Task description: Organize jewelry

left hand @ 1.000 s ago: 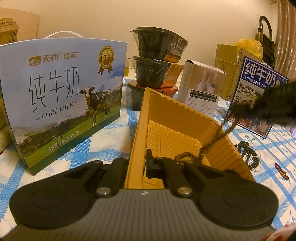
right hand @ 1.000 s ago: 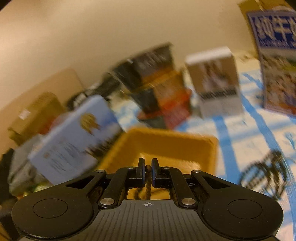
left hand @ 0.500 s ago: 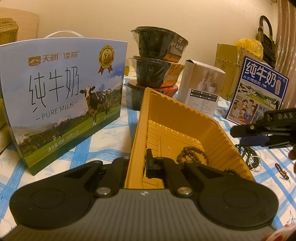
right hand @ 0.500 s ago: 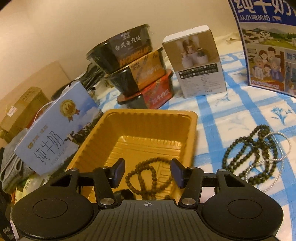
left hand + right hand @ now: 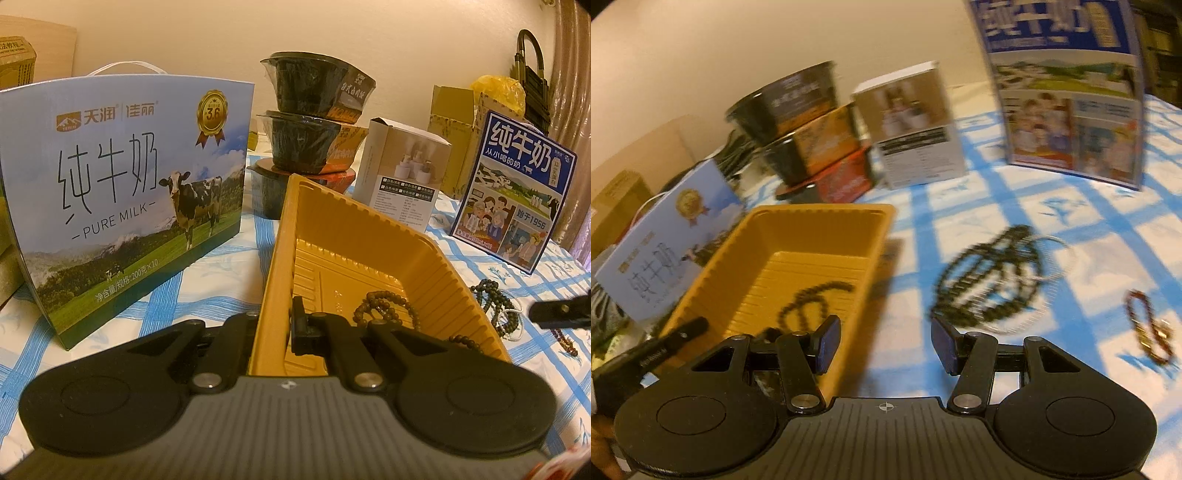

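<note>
Clamped on the near left wall of the yellow tray [image 5: 334,236], the left tool [image 5: 291,325] was seen from its own camera with one brown bead string [image 5: 386,308] lying inside the tray and a dark bead pile [image 5: 495,299] on the checked desk [image 5: 207,280] just beyond the tray's right wall. From the right wrist, the right tool [image 5: 884,341] was found empty, its jaws just opened about halfway, the pile [image 5: 990,280] lying ahead and slightly right with nothing between, an amber bracelet [image 5: 1148,332] farther right, boxes and stacked bowls [image 5: 809,133] well behind.
</note>
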Available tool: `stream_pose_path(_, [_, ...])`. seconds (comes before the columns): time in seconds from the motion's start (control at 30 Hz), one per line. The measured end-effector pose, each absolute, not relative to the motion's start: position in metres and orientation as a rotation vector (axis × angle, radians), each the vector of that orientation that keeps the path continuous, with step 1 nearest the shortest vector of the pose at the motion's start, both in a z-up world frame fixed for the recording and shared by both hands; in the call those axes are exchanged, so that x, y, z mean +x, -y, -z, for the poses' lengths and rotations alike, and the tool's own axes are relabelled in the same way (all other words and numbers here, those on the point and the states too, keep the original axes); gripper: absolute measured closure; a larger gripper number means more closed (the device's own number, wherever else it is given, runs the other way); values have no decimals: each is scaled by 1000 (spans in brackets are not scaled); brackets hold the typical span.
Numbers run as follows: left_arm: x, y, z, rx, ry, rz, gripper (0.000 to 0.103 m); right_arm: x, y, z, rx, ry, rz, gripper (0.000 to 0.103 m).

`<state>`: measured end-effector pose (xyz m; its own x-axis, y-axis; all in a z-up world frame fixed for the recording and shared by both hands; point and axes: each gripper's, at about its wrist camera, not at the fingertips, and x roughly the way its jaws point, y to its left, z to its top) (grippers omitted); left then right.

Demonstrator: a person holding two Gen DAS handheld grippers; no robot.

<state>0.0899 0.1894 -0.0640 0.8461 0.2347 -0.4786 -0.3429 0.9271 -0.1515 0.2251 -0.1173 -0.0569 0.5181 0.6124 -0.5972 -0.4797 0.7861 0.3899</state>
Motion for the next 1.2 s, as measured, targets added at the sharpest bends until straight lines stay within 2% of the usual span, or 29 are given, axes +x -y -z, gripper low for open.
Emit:
stream_pose_path(0.83, [91,-190,65,-227,-474,-310,100,227,248,86,38,-746,-243,49])
stream_pose_path(0.9, [91,-189,65,-226,-474,-310,100,229,250,88,23,-737,-232,51])
stream_pose_path(1.07, [90,-189,64,-221,-475,-309,100,240,251,92,-2,-728,-228,68])
stream_pose_path(1.2, [90,-189,64,-221,-475,-310,100,253,250,95,-26,-721,-229,75])
